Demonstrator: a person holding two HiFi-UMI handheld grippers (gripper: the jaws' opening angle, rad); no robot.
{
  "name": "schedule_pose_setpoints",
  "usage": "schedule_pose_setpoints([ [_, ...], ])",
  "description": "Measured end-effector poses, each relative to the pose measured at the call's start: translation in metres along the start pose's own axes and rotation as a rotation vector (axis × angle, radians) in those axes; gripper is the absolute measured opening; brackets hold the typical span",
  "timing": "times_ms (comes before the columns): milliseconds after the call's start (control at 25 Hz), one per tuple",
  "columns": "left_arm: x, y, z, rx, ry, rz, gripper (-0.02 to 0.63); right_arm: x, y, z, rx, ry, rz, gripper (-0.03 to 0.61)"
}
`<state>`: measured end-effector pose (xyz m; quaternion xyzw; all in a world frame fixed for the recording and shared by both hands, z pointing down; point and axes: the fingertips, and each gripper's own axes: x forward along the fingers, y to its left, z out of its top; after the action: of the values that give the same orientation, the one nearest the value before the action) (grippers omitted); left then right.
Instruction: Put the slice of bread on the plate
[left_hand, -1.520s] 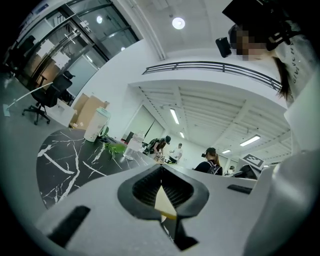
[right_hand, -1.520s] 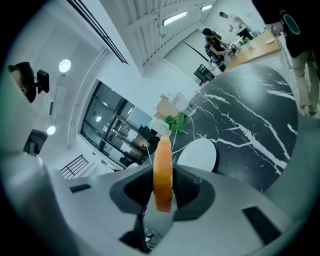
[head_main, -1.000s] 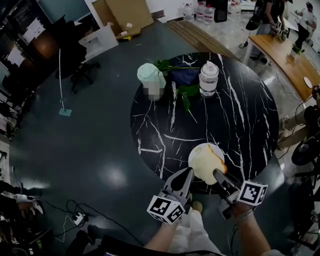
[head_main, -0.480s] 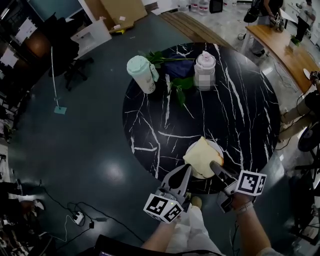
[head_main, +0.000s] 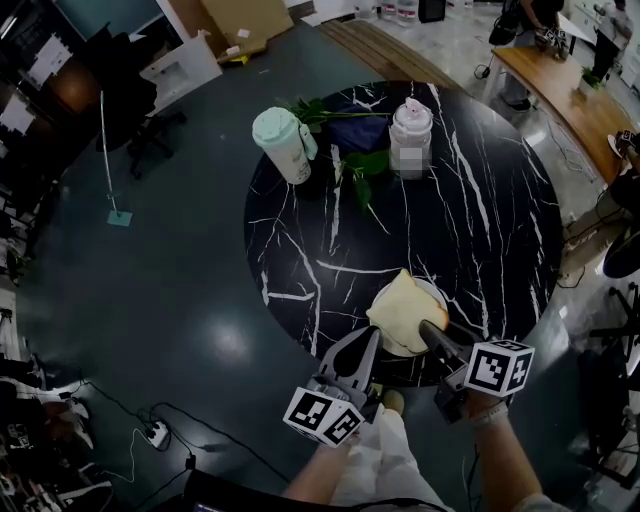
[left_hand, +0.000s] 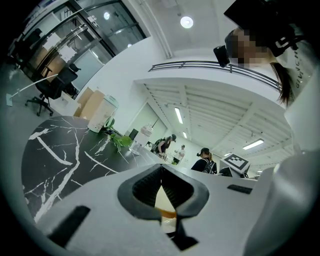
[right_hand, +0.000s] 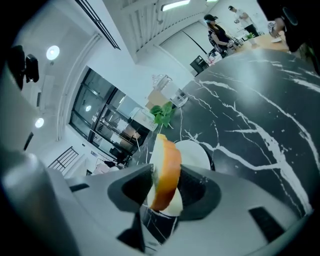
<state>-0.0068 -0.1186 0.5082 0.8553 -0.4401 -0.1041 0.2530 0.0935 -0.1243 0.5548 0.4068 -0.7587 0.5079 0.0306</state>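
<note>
The slice of bread (head_main: 403, 310), pale with an orange crust, lies tilted over the white plate (head_main: 437, 296) at the near edge of the black marble table (head_main: 480, 230). My right gripper (head_main: 428, 330) holds its near edge. In the right gripper view the bread (right_hand: 167, 170) stands edge-on between the pads, which still touch it while the jaws are opening; the plate (right_hand: 192, 154) lies just beyond. My left gripper (head_main: 372, 335) hovers left of the plate at the table edge, its jaws (left_hand: 161, 182) shut and empty.
A mint-green cup (head_main: 281, 143), a white jar (head_main: 411, 128), green leaves (head_main: 360, 165) and a dark blue object (head_main: 358, 133) stand at the table's far side. People work at a wooden bench (head_main: 560, 90) at the upper right. Cables lie on the floor (head_main: 150, 435).
My right gripper has sunk and rolled a little, bringing the bread lower over the plate. The left gripper has stayed in place.
</note>
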Motion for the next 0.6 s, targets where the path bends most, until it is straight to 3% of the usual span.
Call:
schedule_pose_setpoints([
  [360, -0.0018, 0.0014, 0.0016, -0.012, -0.007, 0.006, 0.008, -0.0031, 0.0009, -0.0064, -0.027, 0.04, -0.03, 0.192],
  [600, -0.0017, -0.0004, 0.0052, -0.015, -0.017, -0.002, 0.008, -0.0033, 0.0061, -0.0088, -0.099, 0.09, -0.065, 0.237],
])
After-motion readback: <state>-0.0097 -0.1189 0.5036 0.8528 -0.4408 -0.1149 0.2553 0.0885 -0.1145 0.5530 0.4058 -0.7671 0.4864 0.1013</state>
